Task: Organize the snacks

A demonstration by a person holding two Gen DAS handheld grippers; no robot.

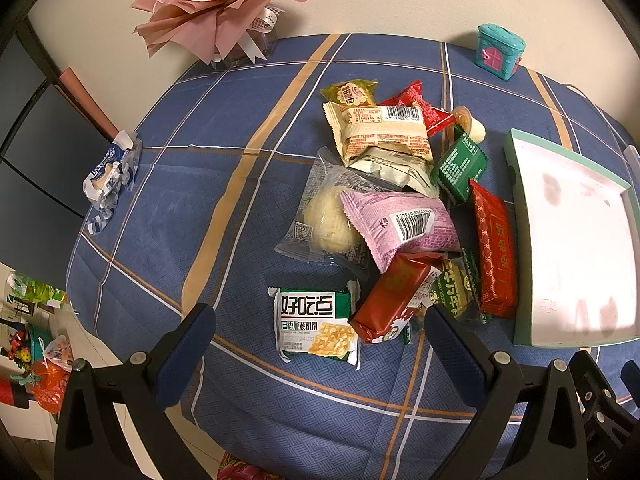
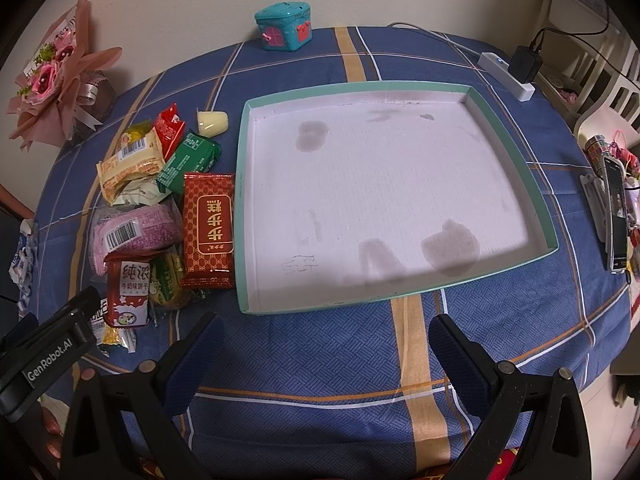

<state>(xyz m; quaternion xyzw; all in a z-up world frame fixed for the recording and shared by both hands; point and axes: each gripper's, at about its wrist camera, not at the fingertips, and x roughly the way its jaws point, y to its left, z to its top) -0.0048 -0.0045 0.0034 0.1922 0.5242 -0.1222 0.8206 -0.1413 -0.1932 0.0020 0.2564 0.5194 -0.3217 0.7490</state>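
The table [image 2: 304, 364] carries a blue plaid cloth and fills both views. On its right half lies the tray [image 2: 516, 148], a shallow box with teal walls and a white, stained floor; nothing lies in it. In the left wrist view the tray [image 1: 520, 240] shows only at the right edge.

The snack pile [image 1: 392, 200] lies on the cloth just left of the tray. In the right wrist view the same pile [image 2: 160, 208] sits at the tray's left wall. Pile contents, large to small:
- clear bun pack [image 1: 324, 216], at the left of the pile;
- pink pack [image 1: 404, 224], lying over the bun pack's right edge;
- beige pack [image 1: 380, 132], at the far end;
- red bar [image 2: 208, 224], lengthwise, beside the tray wall;
- green pack [image 1: 460, 168], far of the red bar;
- jelly cup [image 2: 212, 122], at the far end, on its side.

A green-and-white cookie pack [image 1: 316, 324] lies apart at the near end of the pile.

Left tongs [image 1: 320, 332]: spread wide, holding nothing. The cookie pack lies between the two tips, just ahead of them; contact cannot be confirmed. The rest of the pile lies farther ahead and to the right.

Right tongs [image 2: 324, 340]: spread wide, holding nothing, over bare cloth. The tray's near wall lies just ahead of the tips. The pile lies ahead and to the left.

Far edge of the table: bouquet [image 1: 212, 4] at the left, teal toy box [image 2: 284, 28] near the middle.
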